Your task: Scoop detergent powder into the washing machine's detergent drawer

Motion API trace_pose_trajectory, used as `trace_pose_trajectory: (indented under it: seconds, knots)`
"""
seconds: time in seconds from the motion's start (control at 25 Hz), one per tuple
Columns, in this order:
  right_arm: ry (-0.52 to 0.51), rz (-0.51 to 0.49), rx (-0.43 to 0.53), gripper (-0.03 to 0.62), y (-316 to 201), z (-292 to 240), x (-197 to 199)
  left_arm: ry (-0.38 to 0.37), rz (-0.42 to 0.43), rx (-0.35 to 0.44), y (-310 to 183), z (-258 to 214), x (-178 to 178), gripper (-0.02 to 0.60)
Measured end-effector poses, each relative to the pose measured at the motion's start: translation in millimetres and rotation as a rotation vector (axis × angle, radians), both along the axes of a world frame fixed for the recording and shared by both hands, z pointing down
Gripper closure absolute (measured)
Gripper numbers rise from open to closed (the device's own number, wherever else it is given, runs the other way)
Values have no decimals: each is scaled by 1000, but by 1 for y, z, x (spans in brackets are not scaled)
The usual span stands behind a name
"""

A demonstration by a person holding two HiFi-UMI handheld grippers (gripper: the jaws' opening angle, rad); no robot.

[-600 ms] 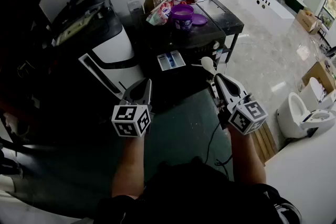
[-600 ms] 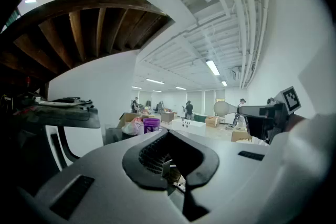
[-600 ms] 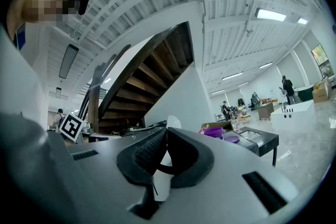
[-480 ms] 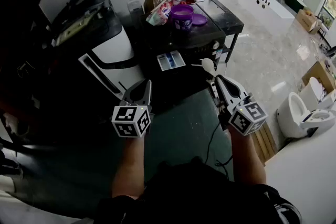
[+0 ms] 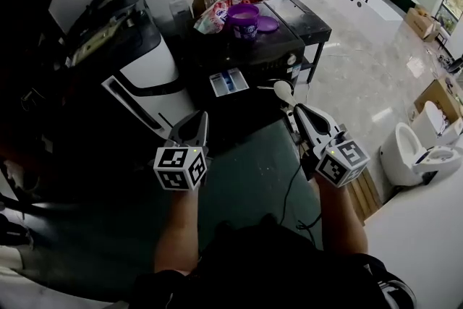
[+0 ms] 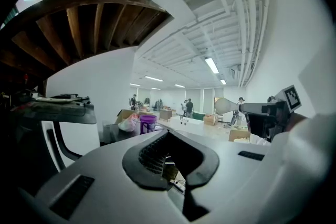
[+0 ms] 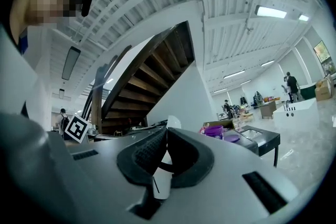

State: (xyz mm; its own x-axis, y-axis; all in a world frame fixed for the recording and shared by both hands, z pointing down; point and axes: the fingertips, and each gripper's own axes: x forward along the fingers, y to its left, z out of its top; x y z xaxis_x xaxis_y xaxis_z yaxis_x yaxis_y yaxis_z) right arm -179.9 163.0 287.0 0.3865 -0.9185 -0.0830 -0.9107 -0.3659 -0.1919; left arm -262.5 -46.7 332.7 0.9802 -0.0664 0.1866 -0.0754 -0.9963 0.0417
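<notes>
Approach step. Right gripper [image 5: 300, 111] clamps scoop [image 5: 283, 90], left gripper [image 5: 194, 128] closed on nothing, both short of washing machine [image 5: 249, 58]. Next: load from purple tub [image 5: 244, 19] atop it, behind open drawer [image 5: 228, 82].

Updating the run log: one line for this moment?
left gripper: shut, empty | right gripper: gripping white plastic scoop | white-and-blue detergent drawer: open

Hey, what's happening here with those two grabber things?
A person holds a gripper in each hand, facing a washing machine. The right gripper is shut on a white scoop, short of the open detergent drawer. The left gripper is shut, empty. The purple tub sits on top, lid beside it.
</notes>
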Motion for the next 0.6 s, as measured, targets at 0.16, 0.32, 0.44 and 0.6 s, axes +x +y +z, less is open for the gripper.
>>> trace_pose_trajectory:
  seconds: [0.16,0.32,0.44,0.6]
  knots:
    - [2,-2,11,575,14,-3,7,0,9,3,14,-1,11,574]
    - [6,13,37,574,39,-7,16,6,22,10,35,-3,23,574]
    - [-17,50,47,575,62,0,28,12,37,22,53,-6,34,574]
    - [-46,52,64,574,79,7,32,7,53,34,71,-6,41,574]
